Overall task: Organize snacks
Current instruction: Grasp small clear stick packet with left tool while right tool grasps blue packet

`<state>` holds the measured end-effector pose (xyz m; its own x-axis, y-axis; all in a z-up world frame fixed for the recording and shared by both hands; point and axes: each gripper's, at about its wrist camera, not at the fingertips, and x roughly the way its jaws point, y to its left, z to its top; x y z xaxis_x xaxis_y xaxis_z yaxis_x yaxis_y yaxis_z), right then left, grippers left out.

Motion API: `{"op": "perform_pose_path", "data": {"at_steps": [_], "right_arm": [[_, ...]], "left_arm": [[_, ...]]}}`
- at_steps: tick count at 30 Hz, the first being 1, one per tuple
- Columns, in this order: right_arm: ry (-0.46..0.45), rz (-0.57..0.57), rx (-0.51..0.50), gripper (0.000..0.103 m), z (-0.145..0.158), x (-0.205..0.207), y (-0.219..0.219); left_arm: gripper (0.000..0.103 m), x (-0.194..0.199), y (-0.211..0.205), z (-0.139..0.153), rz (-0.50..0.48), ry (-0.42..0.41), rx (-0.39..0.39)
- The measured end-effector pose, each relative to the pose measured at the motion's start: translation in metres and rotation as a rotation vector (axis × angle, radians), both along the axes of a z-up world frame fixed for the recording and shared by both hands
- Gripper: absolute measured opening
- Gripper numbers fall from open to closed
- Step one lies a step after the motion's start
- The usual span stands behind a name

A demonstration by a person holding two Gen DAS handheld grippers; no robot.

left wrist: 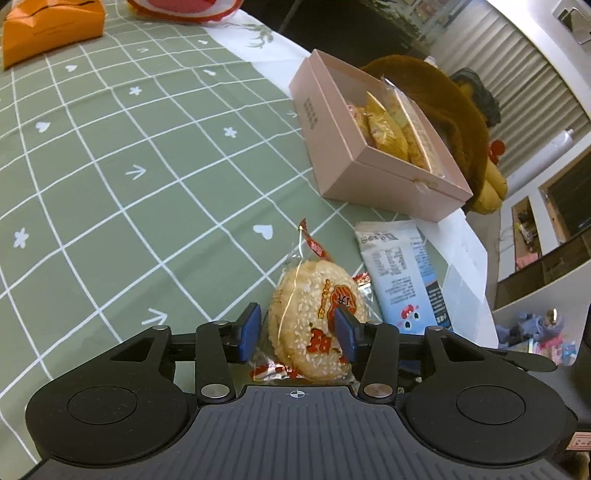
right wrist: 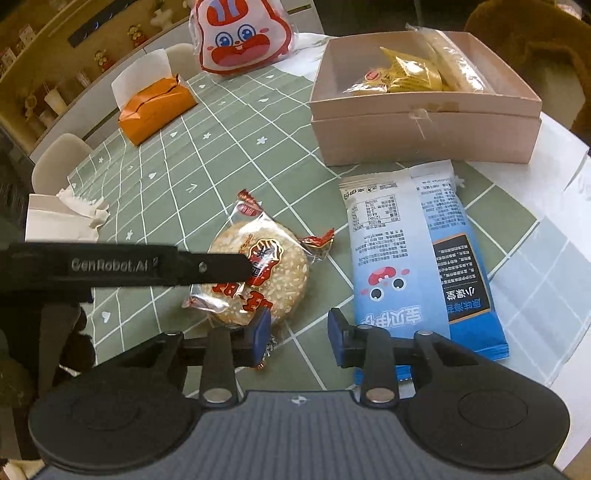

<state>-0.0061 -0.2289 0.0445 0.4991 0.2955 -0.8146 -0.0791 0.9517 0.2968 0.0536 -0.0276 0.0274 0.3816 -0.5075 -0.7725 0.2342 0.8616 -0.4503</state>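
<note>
A round rice cracker in a clear wrapper with red print point(left wrist: 314, 325) point(right wrist: 266, 273) lies on the green checked tablecloth point(left wrist: 129, 166). My left gripper point(left wrist: 297, 330) is open, its blue pads straddling the cracker; it shows as a black finger point(right wrist: 207, 267) in the right wrist view. My right gripper point(right wrist: 299, 334) is open and empty, low over the cloth between the cracker and a blue-and-white snack packet point(right wrist: 417, 254) point(left wrist: 402, 277). A pink open box point(left wrist: 365, 147) point(right wrist: 424, 122) holds yellow snack packets and a long clear pack.
An orange tissue pack point(right wrist: 155, 107) point(left wrist: 48, 29) and a red-and-white rabbit bag point(right wrist: 242, 37) lie at the far side. A white tissue box point(right wrist: 59, 221) sits at the left edge. A brown plush toy point(left wrist: 454, 110) stands behind the pink box.
</note>
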Motion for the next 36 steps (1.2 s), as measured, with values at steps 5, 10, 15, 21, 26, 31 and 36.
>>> {"op": "perform_pose_path", "data": {"at_steps": [5,10,15,21,26,31,36], "right_arm": [[0.01,-0.015,-0.007,0.033,0.002,-0.003,-0.006],[0.013,-0.023,0.002,0.033,0.001,-0.007,-0.013],[0.014,-0.032,-0.004,0.033,0.001,-0.01,-0.018],[0.008,-0.032,-0.016,0.033,0.002,-0.015,-0.02],[0.002,-0.027,-0.026,0.033,0.002,-0.015,-0.018],[-0.018,-0.017,-0.086,0.037,0.007,-0.018,-0.015],[-0.161,-0.035,-0.164,0.081,0.032,-0.025,-0.027]], "left_arm": [[0.042,-0.01,-0.005,0.019,-0.029,-0.042,-0.016],[0.037,-0.015,-0.014,0.031,-0.063,-0.06,-0.015],[0.027,-0.02,-0.034,0.027,-0.132,-0.06,0.048],[0.028,-0.02,-0.038,0.023,-0.133,-0.067,0.044],[0.025,-0.019,-0.036,0.022,-0.133,-0.062,0.026],[0.025,-0.021,-0.03,0.023,-0.097,-0.051,0.029],[0.024,-0.03,-0.026,0.029,-0.07,-0.058,0.075]]}}
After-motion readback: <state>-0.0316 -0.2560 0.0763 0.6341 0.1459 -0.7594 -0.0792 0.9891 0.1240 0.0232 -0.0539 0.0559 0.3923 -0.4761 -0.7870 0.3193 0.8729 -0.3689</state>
